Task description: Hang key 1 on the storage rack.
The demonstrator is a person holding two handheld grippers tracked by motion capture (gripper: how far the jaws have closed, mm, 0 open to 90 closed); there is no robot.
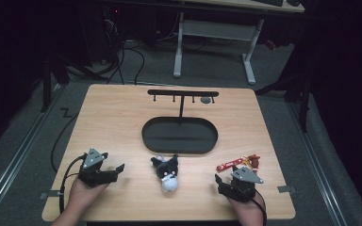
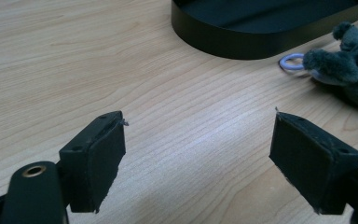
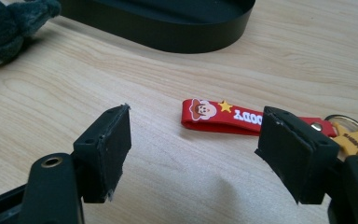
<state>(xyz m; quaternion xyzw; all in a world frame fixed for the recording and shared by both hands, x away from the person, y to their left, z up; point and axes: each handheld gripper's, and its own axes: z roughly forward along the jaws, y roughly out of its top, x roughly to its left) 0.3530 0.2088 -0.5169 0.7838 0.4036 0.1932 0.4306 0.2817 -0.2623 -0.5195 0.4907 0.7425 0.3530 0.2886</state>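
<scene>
Both grippers sit low on the wooden table (image 1: 122,117), on the person's side of the black oval tray (image 1: 179,135), and nothing is in hand yet. The left gripper (image 1: 115,170) rests out to the left of the tray; its jaws stand wide apart in the left gripper view, with bare wood between the pads (image 2: 100,158). The right gripper (image 1: 223,181) sits to the near right of the tray, jaws also spread and empty, and it faces the red strap keychain (image 3: 223,117).

That keychain lies flat on the table just off the tray's near right end, its red strap printed with a cartoon cowboy face and a star, and a metal ring with a yellow charm (image 3: 354,137) at its far end. One pad partly hides the strap's riveted end in the right gripper view. The dark plush toy (image 1: 166,173) lies just in front of the tray's near rim, between the two grippers, with a pale lilac ring (image 2: 291,62) at its top.

Behind the tray rises the black hook stand (image 1: 183,94), so this looks like the approach before a first pick. Next, I judge, the right gripper must ease forward, straddle the thin strap and close low, since it lies flush on the wood.
</scene>
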